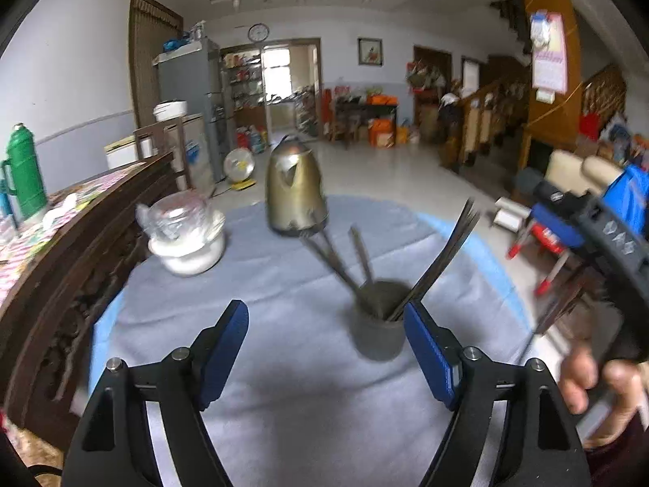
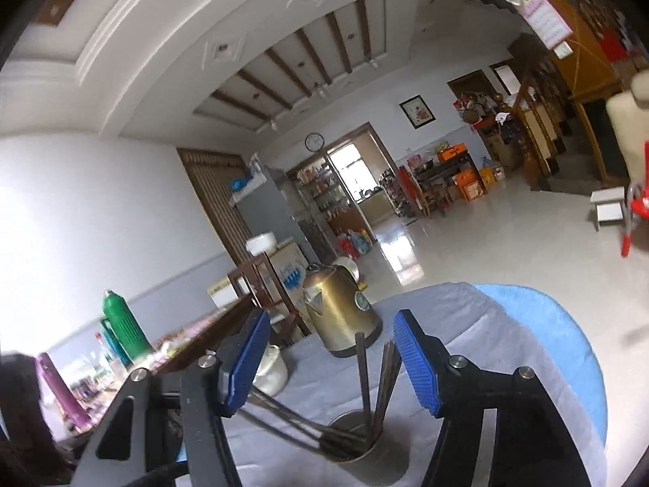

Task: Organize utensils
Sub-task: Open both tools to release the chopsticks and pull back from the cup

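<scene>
**Utensils gathered in a metal cup**

Blue-padded fingers of the left gripper [image 1: 326, 359] are spread wide, nothing held between them. Just ahead, a dark metal cup [image 1: 379, 324] is seen standing upright on the grey cloth [image 1: 284, 385], with long, thin, dark utensils [image 1: 438, 259] fanned out of it at slants. The right gripper [image 2: 330, 365] is likewise held apart and empty above the cup. A brass-coloured kettle [image 1: 294, 190] is set beyond.
</scene>
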Demonstrator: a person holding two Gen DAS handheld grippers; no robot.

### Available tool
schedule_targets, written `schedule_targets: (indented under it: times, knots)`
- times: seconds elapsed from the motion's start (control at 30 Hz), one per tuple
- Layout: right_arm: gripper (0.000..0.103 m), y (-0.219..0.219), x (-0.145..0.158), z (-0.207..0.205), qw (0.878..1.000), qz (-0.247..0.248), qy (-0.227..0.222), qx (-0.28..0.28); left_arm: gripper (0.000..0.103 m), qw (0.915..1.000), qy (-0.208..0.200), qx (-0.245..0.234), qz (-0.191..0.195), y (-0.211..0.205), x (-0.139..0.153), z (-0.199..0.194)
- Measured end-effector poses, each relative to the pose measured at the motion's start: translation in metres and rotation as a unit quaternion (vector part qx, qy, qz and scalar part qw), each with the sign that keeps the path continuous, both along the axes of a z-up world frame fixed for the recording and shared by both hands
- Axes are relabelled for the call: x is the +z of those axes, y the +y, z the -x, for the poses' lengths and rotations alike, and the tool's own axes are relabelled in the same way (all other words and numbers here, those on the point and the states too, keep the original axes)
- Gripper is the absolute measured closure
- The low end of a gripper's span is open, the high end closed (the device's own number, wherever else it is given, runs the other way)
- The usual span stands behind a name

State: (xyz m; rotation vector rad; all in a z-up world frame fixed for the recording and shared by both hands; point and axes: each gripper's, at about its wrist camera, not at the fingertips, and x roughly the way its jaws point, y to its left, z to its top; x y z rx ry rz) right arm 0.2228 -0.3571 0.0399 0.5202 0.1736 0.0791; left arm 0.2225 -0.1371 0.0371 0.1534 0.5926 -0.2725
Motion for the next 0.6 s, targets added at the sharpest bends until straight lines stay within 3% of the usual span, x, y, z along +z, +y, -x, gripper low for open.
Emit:
schedule_targets:
  times: [0.17,0.3,0.6]
  knots:
    - [0.035,0.004,-0.005,0.026,0.999,0.02,0.034,-0.013,0.021,0.9985,0.004,0.045,-0.032,0.005,-0.005,0.013]
    - [0.035,0.003,-0.003,0.045,0.997,0.04,0.058,-0.03,0.014,0.9953,-0.016,0.079,-0.053,0.012,0.002,0.031]
    - [0.035,0.016,0.011,0.091,0.991,0.089,0.086,-0.057,0.009,0.9907,-0.06,0.095,-0.076,0.025,0.022,0.071]
